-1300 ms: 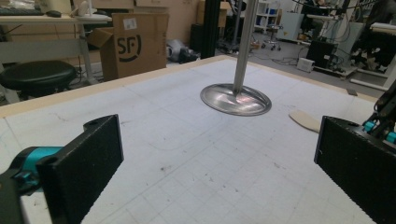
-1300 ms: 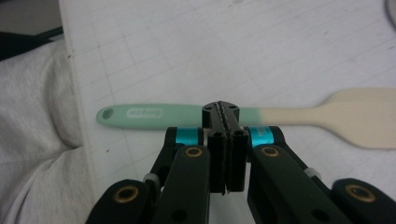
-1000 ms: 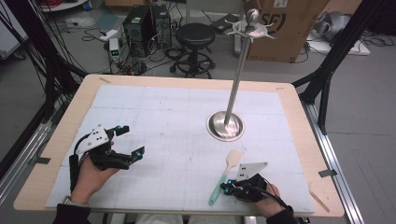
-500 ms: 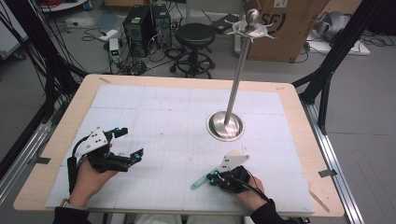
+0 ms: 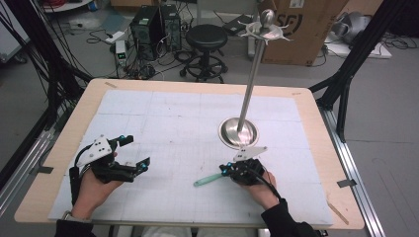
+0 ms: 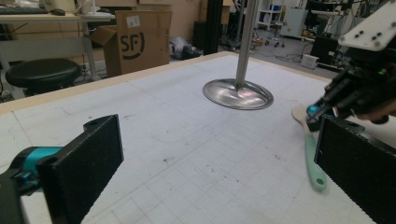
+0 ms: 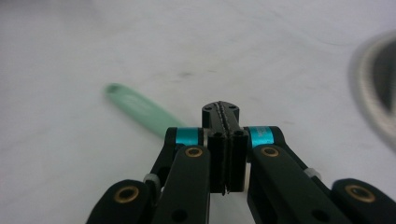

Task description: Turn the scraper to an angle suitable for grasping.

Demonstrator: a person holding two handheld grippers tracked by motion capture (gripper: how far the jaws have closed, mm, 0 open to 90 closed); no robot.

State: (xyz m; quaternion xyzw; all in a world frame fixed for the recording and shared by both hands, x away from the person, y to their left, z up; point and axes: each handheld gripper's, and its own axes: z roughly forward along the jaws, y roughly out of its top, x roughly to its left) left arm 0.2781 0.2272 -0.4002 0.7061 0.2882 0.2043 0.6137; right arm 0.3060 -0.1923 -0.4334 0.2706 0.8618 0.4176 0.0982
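The right gripper has its jaws pressed together over the spatula, whose green handle runs out to the left beneath their tips; whether they actually pinch it I cannot tell. The metal stand rises just beyond this gripper. The left gripper, jaws wide apart, rests well to the spatula's left on the white mat.
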